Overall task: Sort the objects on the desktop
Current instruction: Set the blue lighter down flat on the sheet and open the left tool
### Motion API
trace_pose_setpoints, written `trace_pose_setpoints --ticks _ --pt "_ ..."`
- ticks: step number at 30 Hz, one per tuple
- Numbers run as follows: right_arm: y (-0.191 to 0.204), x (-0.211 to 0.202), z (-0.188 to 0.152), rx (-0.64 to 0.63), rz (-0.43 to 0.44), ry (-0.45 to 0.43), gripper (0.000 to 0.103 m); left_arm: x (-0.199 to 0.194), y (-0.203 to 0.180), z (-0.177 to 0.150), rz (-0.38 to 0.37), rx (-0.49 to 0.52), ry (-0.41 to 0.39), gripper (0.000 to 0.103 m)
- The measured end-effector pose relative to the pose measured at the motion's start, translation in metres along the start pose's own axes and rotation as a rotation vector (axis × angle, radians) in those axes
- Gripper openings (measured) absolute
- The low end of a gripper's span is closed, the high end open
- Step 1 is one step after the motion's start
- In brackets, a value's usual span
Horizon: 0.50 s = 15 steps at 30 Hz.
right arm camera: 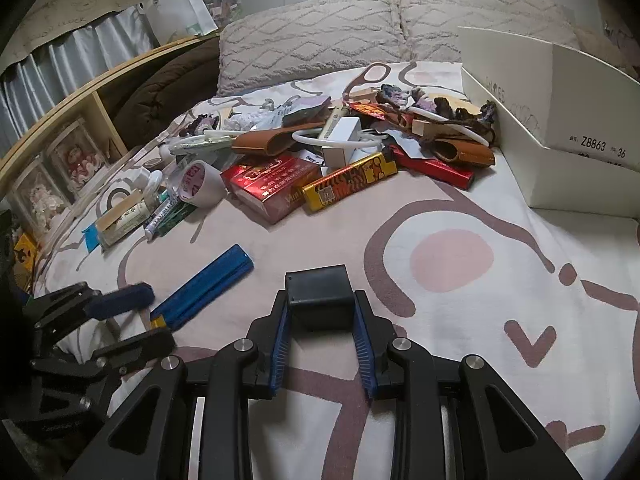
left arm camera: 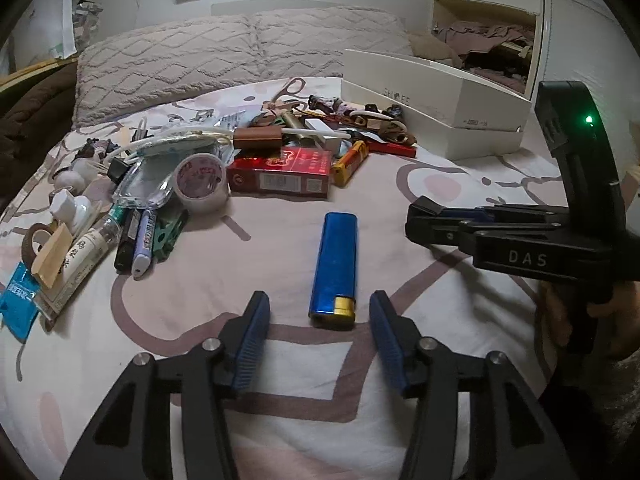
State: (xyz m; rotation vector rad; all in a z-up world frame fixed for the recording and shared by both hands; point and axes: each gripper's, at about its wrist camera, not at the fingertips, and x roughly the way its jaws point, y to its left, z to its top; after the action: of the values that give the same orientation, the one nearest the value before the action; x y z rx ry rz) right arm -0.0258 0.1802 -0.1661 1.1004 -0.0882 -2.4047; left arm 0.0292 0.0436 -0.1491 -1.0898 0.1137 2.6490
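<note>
A blue lighter (left arm camera: 334, 264) with a gold end lies flat on the patterned bedsheet (left arm camera: 280, 368). My left gripper (left arm camera: 319, 302) stands open around the lighter's near end, with a gap between each pad and the lighter. The right wrist view shows the same lighter (right arm camera: 204, 286) and the left gripper (right arm camera: 160, 316) at the lower left. My right gripper (right arm camera: 320, 300) is shut on a small black box (right arm camera: 320, 294), held just above the sheet. In the left wrist view the right gripper (left arm camera: 420, 220) reaches in from the right, with a person's hand (left arm camera: 560, 320) on its handle.
Several cluttered objects lie behind the lighter: a red cigarette pack (left arm camera: 280, 170), a yellow lighter (left arm camera: 352, 162), a tape roll (left arm camera: 202, 182), markers (left arm camera: 142, 240) and scissors (right arm camera: 368, 76). A white shoe box (left arm camera: 440, 100) stands at the back right. Pillows (left arm camera: 200, 60) line the far edge.
</note>
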Motion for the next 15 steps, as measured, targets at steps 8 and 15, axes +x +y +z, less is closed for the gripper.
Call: trace_pose_setpoints --ticks 8,15 --pt "0.0 0.001 0.0 -0.006 -0.003 0.005 0.03 0.004 0.005 0.0 0.038 -0.011 0.021 0.052" --pt "0.0 0.001 0.0 -0.003 0.0 0.005 0.03 0.007 0.019 0.002 0.111 -0.054 0.038 0.052"
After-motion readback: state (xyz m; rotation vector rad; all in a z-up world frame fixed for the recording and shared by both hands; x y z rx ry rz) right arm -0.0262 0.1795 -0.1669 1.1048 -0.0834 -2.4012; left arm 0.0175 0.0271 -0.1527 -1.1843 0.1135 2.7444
